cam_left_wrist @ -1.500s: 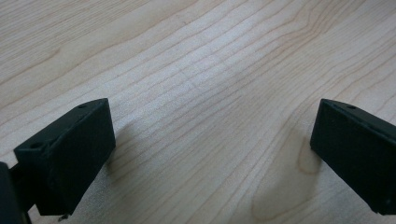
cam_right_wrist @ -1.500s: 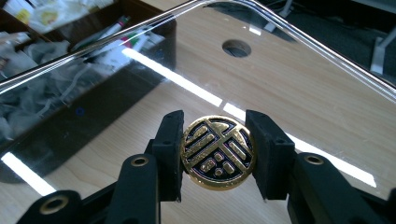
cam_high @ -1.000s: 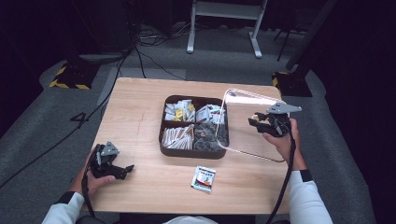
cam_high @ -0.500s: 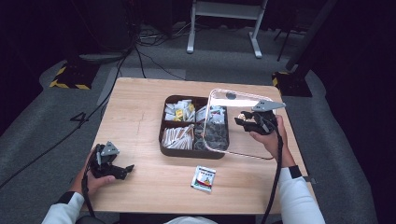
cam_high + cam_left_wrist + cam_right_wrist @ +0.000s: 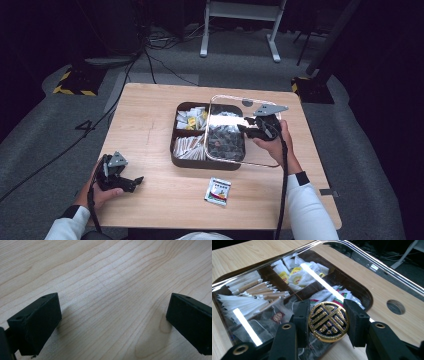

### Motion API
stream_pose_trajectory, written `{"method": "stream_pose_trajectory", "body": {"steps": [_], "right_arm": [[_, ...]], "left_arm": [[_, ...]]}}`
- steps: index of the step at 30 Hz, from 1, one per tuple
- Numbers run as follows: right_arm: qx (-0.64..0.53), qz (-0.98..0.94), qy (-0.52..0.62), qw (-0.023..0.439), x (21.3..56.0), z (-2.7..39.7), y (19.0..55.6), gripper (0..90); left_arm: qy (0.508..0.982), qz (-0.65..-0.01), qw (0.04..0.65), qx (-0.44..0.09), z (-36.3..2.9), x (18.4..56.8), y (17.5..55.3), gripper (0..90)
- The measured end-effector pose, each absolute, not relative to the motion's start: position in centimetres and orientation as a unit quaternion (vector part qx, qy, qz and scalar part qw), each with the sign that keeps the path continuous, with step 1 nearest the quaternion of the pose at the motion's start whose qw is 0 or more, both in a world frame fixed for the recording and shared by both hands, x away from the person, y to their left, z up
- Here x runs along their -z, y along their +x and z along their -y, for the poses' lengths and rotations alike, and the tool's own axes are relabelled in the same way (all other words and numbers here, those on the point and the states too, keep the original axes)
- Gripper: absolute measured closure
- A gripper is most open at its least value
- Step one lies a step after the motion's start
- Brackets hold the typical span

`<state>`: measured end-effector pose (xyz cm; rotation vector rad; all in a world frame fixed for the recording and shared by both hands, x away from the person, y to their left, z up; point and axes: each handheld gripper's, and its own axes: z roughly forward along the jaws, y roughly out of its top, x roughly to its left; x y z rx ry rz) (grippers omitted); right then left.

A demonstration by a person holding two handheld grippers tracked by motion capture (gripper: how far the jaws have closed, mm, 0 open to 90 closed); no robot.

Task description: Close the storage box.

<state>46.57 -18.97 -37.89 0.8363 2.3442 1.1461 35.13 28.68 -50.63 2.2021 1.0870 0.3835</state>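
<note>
A dark brown compartment box [image 5: 190, 161] of tea bags and sachets stands mid-table. Its clear lid [image 5: 226, 142] hangs tilted over the box's right half and the table beside it. My right gripper [image 5: 248, 127] is shut on the lid's round gold-and-black knob [image 5: 328, 322], one pad on each side of it [image 5: 328, 315]. Through the lid I see the packets and paper sticks in the box [image 5: 269, 272]. My left gripper [image 5: 131, 182] rests on the wood near the front left corner, its jaws [image 5: 112, 315] wide open over bare tabletop with nothing between them.
One loose tea sachet [image 5: 218, 191] lies on the table in front of the box. A round hole [image 5: 395, 306] sits in the tabletop behind the lid. The table [image 5: 150, 115] has bare wood on its left half. Cables and a metal stand are on the floor beyond.
My right gripper has carried the lid leftward, from beside the box's right edge to over its right half. The left gripper has stayed put.
</note>
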Motion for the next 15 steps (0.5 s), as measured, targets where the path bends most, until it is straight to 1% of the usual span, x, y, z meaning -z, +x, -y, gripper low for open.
{"method": "stream_pose_trajectory", "body": {"steps": [15], "right_arm": [[-0.401, -0.852, 0.284, 0.182, 39.0, 14.8, 47.6, 59.9]], "left_arm": [[0.839, -0.414, 0.322, -0.146, -28.7, 50.6, 35.1, 0.2]]}}
